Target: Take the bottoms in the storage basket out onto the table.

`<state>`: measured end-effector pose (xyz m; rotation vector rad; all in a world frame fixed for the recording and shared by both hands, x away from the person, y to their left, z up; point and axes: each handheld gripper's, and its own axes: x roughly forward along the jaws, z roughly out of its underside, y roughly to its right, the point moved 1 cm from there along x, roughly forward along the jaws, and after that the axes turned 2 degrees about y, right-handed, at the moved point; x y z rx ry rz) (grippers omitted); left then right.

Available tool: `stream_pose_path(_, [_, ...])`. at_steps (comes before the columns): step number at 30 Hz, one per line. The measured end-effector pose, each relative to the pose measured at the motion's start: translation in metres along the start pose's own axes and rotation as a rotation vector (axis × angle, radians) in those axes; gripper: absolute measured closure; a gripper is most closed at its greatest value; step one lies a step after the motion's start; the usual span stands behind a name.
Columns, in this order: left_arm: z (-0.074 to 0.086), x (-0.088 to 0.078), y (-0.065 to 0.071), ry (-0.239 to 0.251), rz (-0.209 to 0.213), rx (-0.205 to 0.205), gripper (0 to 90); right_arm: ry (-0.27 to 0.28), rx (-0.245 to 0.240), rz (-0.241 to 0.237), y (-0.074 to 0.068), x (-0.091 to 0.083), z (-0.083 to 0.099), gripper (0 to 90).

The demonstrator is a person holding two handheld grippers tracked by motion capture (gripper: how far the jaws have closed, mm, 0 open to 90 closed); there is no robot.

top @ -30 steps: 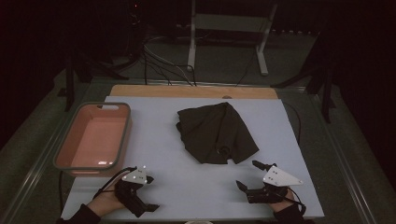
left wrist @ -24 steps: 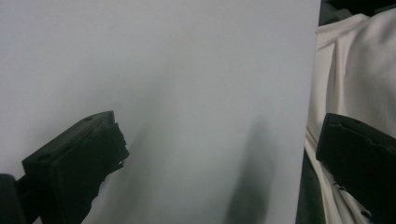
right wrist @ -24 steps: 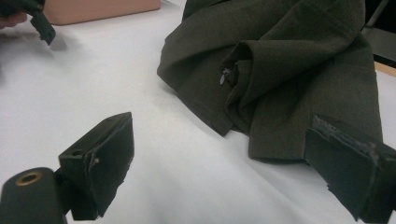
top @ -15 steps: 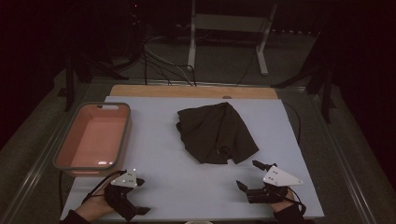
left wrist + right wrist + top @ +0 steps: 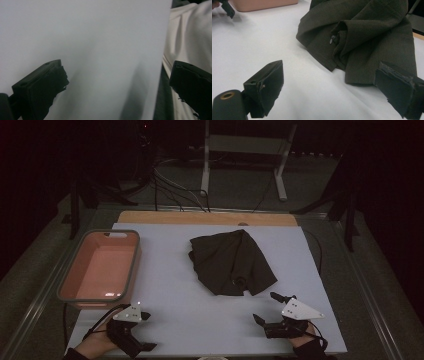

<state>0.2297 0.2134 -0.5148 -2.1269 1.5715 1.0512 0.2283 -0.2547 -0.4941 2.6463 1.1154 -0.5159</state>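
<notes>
Surface: white rectangular table top (image 5: 170,320), with a strip of bare light wood (image 5: 200,217) along its 12 o'clock edge.

Garment: dark olive-brown woven cloth garment (image 5: 231,262), crumpled and loosely folded, lying flat on the table top slightly toward 1 o'clock from the middle; a small round dark fitting shows near its 6 o'clock hem. In the right gripper view the garment (image 5: 362,37) lies just beyond the jaws, its folded hem toward the camera, untouched.

Tub: salmon-pink rectangular plastic tub with a grey rim (image 5: 65,287), at 9 o'clock on the table, well apart from the garment; its pale corner (image 5: 262,4) shows at the top of the right gripper view.

Left gripper: black two-jaw tool with a grey plate on top (image 5: 141,332), held in a hand (image 5: 97,345) at 7 o'clock, close to the table's near edge, just beside the tub's near end. Jaws spread wide, nothing between them; in its own view the left gripper (image 5: 117,85) looks over bare table top and the table's edge, with pale cloth beyond.

Right gripper: black two-jaw tool with a grey three-cornered plate (image 5: 266,307), at 5 o'clock, near the garment's 6 o'clock hem but apart from it. Jaws spread wide and empty; in its own view the right gripper (image 5: 329,87) faces the garment.
</notes>
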Motion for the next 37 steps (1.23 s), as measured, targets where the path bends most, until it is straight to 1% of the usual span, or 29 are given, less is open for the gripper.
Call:
stream_pose_path(1, [-0.001,0.001,0.0,0.011,0.003,-0.003,0.3,-0.002,0.0,0.001,0.0,0.0,0.0,9.4])
stream_pose_path(4, [-0.003,0.004,0.0,0.022,0.009,-0.005,0.3,-0.006,-0.003,0.003,0.0,0.001,0.0,9.4])
stream_pose_path(5, [-0.003,0.005,0.0,0.02,0.015,-0.007,0.3,-0.006,-0.003,0.002,0.0,0.001,0.0,9.4])
stream_pose_path(8, [-0.004,0.006,0.001,0.014,0.011,0.002,0.3,-0.008,-0.004,0.002,0.0,0.001,0.001,9.4])
stream_pose_path(14, [-0.004,0.005,0.001,0.029,0.012,-0.001,0.3,-0.017,-0.005,0.001,0.001,0.002,0.002,9.4])
stream_pose_path(19, [-0.003,0.007,0.002,0.018,0.02,0.002,0.3,-0.022,-0.002,0.004,0.001,0.002,0.002,9.4])
stream_pose_path(23, [-0.005,0.009,0.003,0.033,0.021,0.0,0.3,-0.028,0.0,0.004,0.002,0.003,0.003,9.4])
stream_pose_path(25, [-0.006,0.01,0.004,0.033,0.029,0.001,0.3,-0.028,0.001,0.003,0.002,0.003,0.004,9.4])
stream_pose_path(27, [-0.007,0.012,0.005,0.029,0.031,0.011,0.3,-0.033,0.002,0.004,0.003,0.004,0.004,9.4])
stream_pose_path(32, [-0.006,0.011,0.005,0.035,0.032,0.001,0.3,-0.037,0.006,0.003,0.003,0.004,0.005,9.4])
stream_pose_path(34, [-0.006,0.011,0.005,0.035,0.027,0.007,0.3,-0.042,0.007,0.002,0.003,0.005,0.006,9.4])
stream_pose_path(37, [-0.006,0.011,0.004,0.039,0.03,0.005,0.3,-0.044,0.009,0.003,0.004,0.005,0.006,9.4])
